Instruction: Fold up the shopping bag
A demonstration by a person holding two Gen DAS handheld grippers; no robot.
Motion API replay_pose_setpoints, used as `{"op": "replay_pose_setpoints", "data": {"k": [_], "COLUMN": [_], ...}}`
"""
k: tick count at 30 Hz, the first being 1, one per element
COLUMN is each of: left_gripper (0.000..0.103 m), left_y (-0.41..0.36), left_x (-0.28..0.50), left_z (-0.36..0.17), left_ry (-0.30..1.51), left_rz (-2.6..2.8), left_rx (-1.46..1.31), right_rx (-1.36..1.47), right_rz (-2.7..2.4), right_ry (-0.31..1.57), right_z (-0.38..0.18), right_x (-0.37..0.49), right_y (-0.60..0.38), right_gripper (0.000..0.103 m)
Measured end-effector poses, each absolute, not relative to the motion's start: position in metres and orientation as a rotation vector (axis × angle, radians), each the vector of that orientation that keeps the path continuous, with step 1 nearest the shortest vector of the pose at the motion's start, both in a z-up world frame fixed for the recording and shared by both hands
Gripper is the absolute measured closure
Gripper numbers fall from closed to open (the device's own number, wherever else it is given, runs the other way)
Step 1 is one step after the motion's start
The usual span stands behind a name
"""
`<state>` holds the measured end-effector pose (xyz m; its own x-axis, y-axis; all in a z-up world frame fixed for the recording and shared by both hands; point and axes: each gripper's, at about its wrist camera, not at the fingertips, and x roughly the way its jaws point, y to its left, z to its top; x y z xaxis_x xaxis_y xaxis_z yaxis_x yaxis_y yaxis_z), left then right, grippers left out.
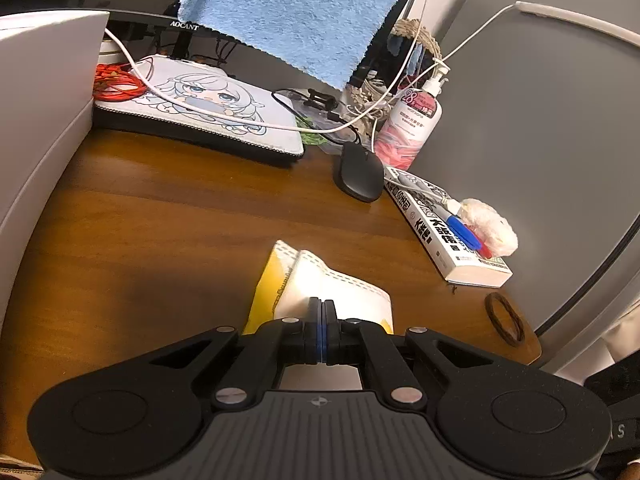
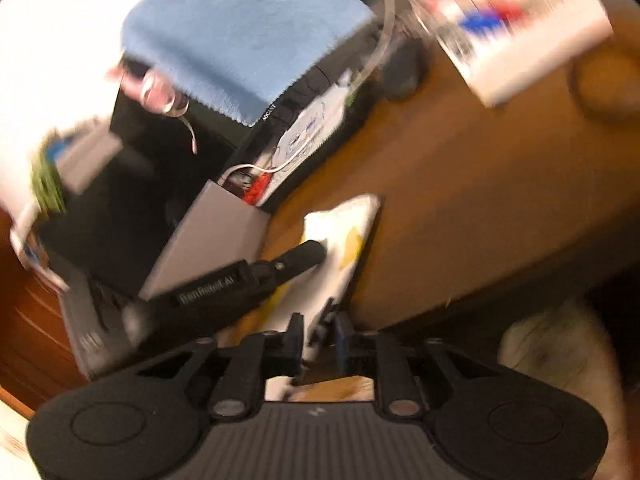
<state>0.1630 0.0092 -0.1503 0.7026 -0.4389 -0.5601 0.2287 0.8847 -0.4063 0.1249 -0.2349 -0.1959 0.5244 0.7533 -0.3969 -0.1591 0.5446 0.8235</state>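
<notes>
Left gripper (image 1: 322,312), fingers together, presses the folded white-and-yellow shopping bag (image 1: 316,280) at lower centre; right gripper (image 2: 320,328) fingers slightly apart astride its edge on the wooden table (image 1: 160,220).

Brown wood tabletop (image 1: 168,216) is catching soft glare. Grey wall (image 1: 540,128) is sitting behind on the right. Monitor (image 1: 152,24) is standing at the back, blue towel (image 1: 288,12) hanging over it.

Bag (image 1: 320,288) on desk (image 1: 160,216) — mouse (image 1: 359,172), book (image 1: 444,232) beyond.
</notes>
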Motion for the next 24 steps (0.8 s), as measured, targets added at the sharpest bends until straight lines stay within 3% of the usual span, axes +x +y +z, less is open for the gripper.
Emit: {"op": "replay_pose_setpoints", "data": {"k": [7, 9, 11, 17, 19, 21, 24], "left_gripper": [0.100, 0.100, 0.100, 0.100, 0.100, 0.100, 0.100], "left_y": [0.021, 0.024, 0.026, 0.029, 0.028, 0.029, 0.030], "left_x": [0.158, 0.157, 0.155, 0.147, 0.144, 0.143, 0.141], "left_z": [-0.153, -0.153, -0.154, -0.154, -0.154, -0.154, -0.154], "left_ry": [0.721, 0.729, 0.734, 0.746, 0.744, 0.745, 0.756], "left_rz": [-0.398, -0.405, -0.410, -0.413, -0.413, -0.414, -0.426], "left_rx": [-0.386, -0.403, -0.420, -0.450, -0.446, -0.445, -0.451], "right_rx": [1.113, 1.154, 1.184, 1.218, 1.219, 1.219, 1.219], "right_rz": [0.670, 0.657, 0.639, 0.684, 0.695, 0.707, 0.724], "right_ry": [0.938, 0.946, 0.945, 0.951, 0.955, 0.958, 0.963], "right_z": [-0.222, -0.230, -0.237, -0.243, -0.244, -0.244, -0.245], "right_x": [0.124, 0.122, 0.118, 0.116, 0.116, 0.115, 0.115], "right_y": [-0.245, -0.244, -0.241, -0.236, -0.235, -0.234, -0.233], "right_gripper": [0.085, 0.072, 0.066, 0.066, 0.067, 0.091, 0.094]}}
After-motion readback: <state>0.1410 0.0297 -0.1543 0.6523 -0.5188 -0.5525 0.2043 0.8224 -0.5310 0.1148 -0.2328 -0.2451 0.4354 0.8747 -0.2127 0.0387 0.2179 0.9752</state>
